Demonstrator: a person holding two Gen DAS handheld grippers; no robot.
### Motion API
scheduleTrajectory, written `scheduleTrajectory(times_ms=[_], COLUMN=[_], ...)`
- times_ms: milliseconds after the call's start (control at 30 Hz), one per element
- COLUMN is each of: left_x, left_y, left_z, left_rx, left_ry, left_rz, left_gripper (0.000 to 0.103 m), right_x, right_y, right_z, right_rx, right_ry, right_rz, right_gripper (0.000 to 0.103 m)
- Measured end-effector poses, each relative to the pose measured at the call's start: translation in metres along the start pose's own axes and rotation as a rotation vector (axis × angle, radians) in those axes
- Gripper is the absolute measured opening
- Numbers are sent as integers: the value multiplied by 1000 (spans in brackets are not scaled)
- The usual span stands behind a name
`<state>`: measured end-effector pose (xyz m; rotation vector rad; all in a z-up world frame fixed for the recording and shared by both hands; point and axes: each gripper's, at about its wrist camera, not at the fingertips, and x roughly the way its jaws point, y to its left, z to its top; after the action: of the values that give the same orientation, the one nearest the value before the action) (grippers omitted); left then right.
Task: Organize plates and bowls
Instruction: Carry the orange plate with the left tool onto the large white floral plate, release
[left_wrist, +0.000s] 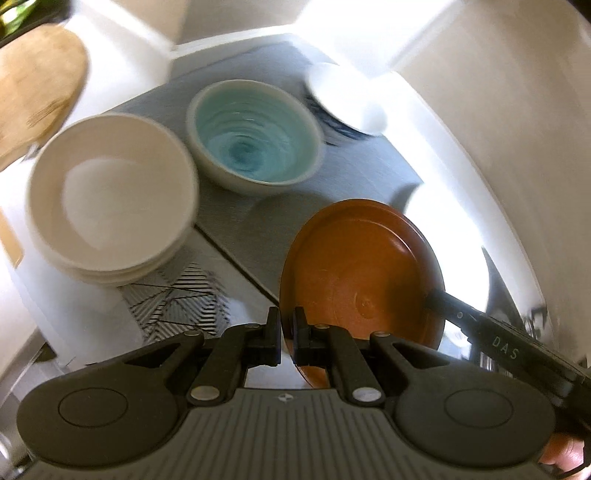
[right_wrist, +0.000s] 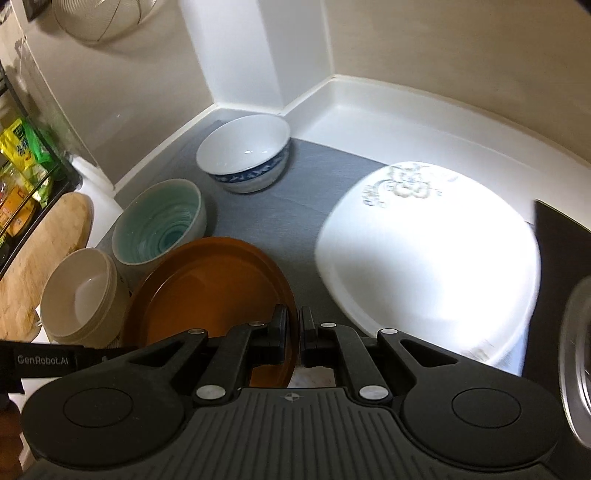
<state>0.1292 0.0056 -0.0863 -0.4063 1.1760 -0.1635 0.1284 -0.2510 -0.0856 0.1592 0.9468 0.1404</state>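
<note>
Both grippers hold one brown plate (left_wrist: 360, 273) by opposite rims, lifted above the grey mat (left_wrist: 236, 218). My left gripper (left_wrist: 286, 325) is shut on its near-left rim. My right gripper (right_wrist: 293, 325) is shut on the plate's right rim (right_wrist: 207, 291) and shows in the left wrist view (left_wrist: 436, 297). A stack of cream bowls (left_wrist: 110, 199) stands to the left, also in the right wrist view (right_wrist: 79, 299). A teal bowl (left_wrist: 255, 136) sits behind it. A blue-patterned white bowl (right_wrist: 245, 153) stands in the corner. A large white plate (right_wrist: 428, 254) lies on the right.
A round wooden board (right_wrist: 44, 240) lies at the left beside shelves of packets (right_wrist: 22, 155). Walls close the corner behind the mat. A patterned cloth (left_wrist: 177, 302) lies under the cream bowls. A glass lid edge (right_wrist: 578, 354) shows at far right.
</note>
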Motion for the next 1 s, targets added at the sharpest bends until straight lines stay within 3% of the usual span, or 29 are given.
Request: scheduleTrajectory(times_ms=[300,500,700,1000], left_x=[8,21,40,48], left_y=[-46,-72,-82,-89], left_z=[-22,-44,-54,-63], left_rx=[273,426,494,563], left_ry=[102,179,238,244], left_rz=[-62,-70,-50,4], left_gripper=[5,5,5,6], right_x=[-48,-58,-57,-51], right_y=[-36,-54,-61,-59], right_z=[-51,-93,-119,-126], right_rx=[133,242,313,332], right_ry=[2,45,65,83], right_rz=[-108,-168,-192,-183], right_gripper=[8,8,8,9])
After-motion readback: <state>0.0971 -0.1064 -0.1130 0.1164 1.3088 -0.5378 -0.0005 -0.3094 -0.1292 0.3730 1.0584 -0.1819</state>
